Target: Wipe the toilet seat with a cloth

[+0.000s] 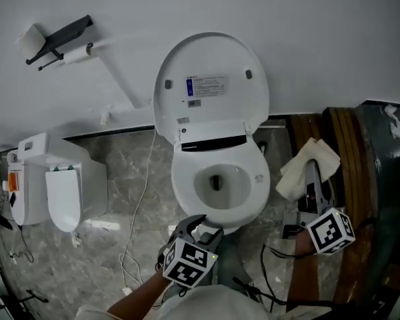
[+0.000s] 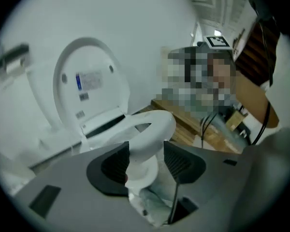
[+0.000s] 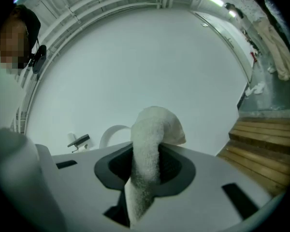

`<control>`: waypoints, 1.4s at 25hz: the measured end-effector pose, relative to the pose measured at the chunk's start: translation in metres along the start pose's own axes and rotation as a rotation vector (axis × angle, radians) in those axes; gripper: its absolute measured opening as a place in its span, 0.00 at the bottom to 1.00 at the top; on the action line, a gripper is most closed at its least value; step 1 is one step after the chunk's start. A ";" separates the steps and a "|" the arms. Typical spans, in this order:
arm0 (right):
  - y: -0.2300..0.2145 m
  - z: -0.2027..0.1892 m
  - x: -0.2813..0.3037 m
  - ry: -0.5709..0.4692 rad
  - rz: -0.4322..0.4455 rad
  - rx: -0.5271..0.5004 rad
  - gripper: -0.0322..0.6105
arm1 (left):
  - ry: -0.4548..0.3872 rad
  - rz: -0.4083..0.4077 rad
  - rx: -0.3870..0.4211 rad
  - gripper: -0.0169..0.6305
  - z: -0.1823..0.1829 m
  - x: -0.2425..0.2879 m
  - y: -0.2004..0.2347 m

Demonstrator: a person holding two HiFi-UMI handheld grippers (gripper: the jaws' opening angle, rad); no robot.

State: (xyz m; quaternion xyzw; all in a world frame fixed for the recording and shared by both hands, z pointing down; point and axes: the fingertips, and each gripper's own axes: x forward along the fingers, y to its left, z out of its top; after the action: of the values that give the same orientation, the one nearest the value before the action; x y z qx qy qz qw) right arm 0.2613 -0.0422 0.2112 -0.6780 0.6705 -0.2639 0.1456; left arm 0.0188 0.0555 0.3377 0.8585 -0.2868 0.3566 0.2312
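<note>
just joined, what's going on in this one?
Two handheld grippers are at a toilet seat that is down, with the lid up. The left gripper has its fingers closed on the seat's front edge. The right gripper holds a white cloth in the air off to the seat's right, clear of it. Wiping has not started yet.

The right gripper has its jaws closed on a white cloth, which rises beyond the jaws and flops over
</note>
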 end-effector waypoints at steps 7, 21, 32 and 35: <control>-0.055 -0.107 -0.016 0.179 -0.075 0.019 0.19 | 0.150 -0.149 -0.257 0.28 -0.128 0.066 -0.024; -0.117 -0.313 -0.032 0.450 -0.025 0.062 0.19 | 0.212 -0.343 -0.417 0.17 -0.280 0.199 -0.008; -0.143 -0.345 -0.025 0.516 -0.023 -0.042 0.19 | 0.266 -0.304 -0.361 0.17 -0.305 0.229 -0.001; -0.144 -0.352 -0.022 0.550 -0.012 -0.070 0.19 | 0.283 -0.323 -0.345 0.17 -0.307 0.231 -0.001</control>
State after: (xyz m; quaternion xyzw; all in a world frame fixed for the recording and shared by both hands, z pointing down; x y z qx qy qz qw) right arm 0.1877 0.0426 0.5749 -0.5893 0.6895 -0.4156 -0.0671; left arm 0.0060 0.1655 0.7056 0.7828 -0.1674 0.3772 0.4657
